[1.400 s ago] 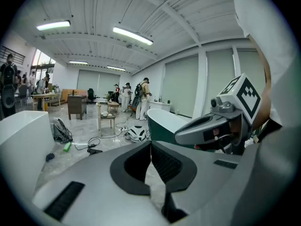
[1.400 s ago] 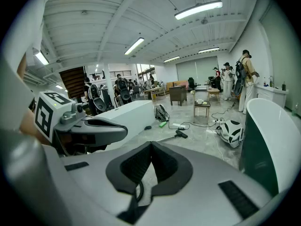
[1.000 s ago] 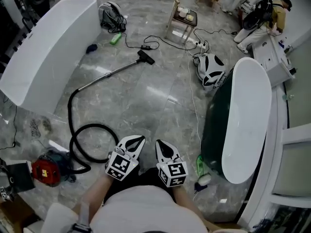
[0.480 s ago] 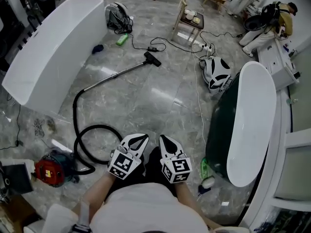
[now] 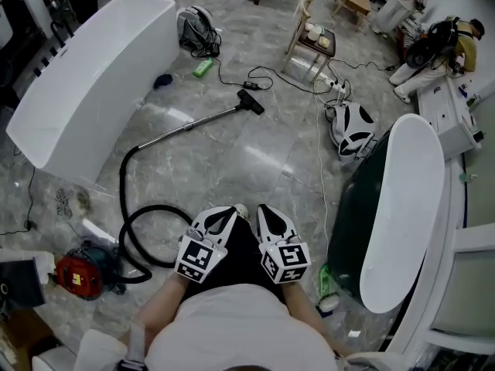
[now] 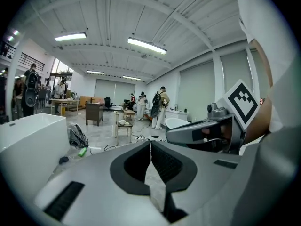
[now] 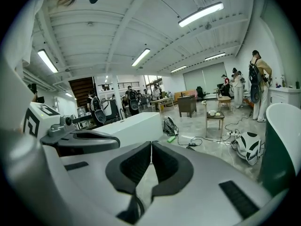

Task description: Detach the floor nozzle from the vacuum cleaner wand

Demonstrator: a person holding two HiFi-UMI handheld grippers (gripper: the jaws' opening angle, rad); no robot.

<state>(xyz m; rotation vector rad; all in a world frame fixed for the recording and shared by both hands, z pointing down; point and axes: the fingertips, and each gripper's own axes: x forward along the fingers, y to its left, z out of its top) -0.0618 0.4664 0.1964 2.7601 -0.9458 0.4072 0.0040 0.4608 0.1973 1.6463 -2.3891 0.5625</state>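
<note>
A black floor nozzle (image 5: pixel 250 103) lies on the grey marble floor, joined to a silver wand (image 5: pixel 189 126) that runs down-left into a black hose (image 5: pixel 130 230) and a red vacuum body (image 5: pixel 76 275). The nozzle also shows far off in the right gripper view (image 7: pixel 190 145). My left gripper (image 5: pixel 225 215) and right gripper (image 5: pixel 265 212) are held side by side close to my body, far short of the nozzle. Both are shut with nothing between the jaws, as seen in the left gripper view (image 6: pixel 151 149) and the right gripper view (image 7: pixel 151 150).
A long white bathtub (image 5: pixel 85 91) stands at the left, a dark green and white tub (image 5: pixel 394 207) at the right. A wooden chair (image 5: pixel 309 37), power cables, a white-black helmet-like object (image 5: pixel 352 127) and a green bottle (image 5: pixel 203 67) lie beyond the nozzle. People stand at the far right.
The whole floor scene has slid down and right in the head view as I moved forward. Both grippers stayed shut and side by side, now slightly nearer the hose loop.
</note>
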